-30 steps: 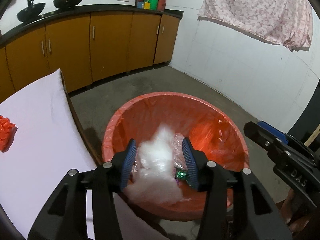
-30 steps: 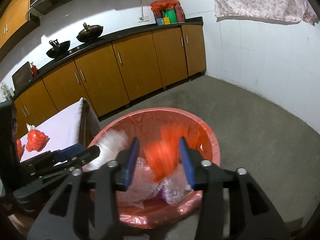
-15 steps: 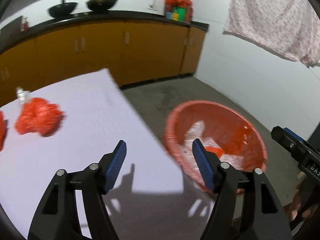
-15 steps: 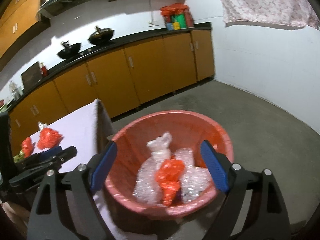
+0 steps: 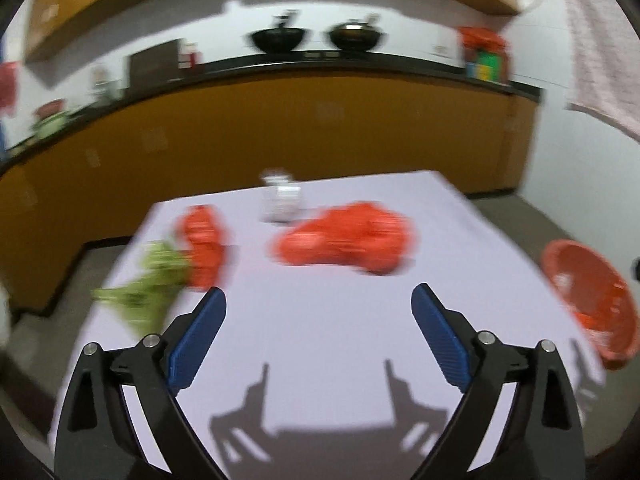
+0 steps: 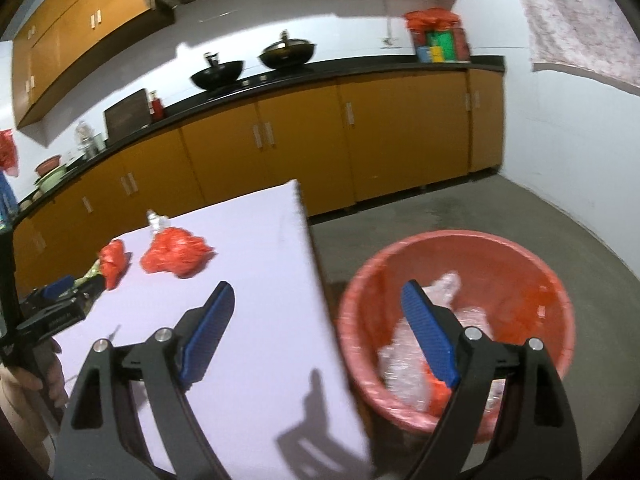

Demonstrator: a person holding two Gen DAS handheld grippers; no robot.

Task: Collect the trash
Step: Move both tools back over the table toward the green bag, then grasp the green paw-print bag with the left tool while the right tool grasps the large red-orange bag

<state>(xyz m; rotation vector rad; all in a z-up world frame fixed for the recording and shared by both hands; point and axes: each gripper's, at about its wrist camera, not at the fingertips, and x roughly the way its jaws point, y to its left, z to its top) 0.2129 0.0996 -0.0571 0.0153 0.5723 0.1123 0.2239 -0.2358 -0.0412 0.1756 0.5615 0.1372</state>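
Note:
A large crumpled red bag [image 5: 344, 236] lies mid-table, with a smaller red bag [image 5: 202, 248], a green wrapper [image 5: 140, 296] and a clear bottle [image 5: 282, 200] around it. My left gripper [image 5: 319, 294] hovers over the white table [image 5: 320, 344], short of the large bag; its jaws are opening with nothing between them. My right gripper [image 6: 317, 286] is open and empty, straddling the table's right edge and the red bin [image 6: 460, 236]. Clear plastic trash [image 6: 400, 368] lies in the bin. The right wrist view also shows the left gripper [image 6: 60, 300] at far left.
Orange cabinets [image 6: 304, 140] under a black counter with two woks [image 6: 218, 74] line the back wall. Grey floor [image 6: 500, 208] stretches right of the table to a white wall. A patterned cloth [image 6: 576, 16] hangs top right.
Both grippers let go of their trash into the bin: white plastic from the left, a red bag from the right. Both swung left toward the table, and their jaws stand wider.

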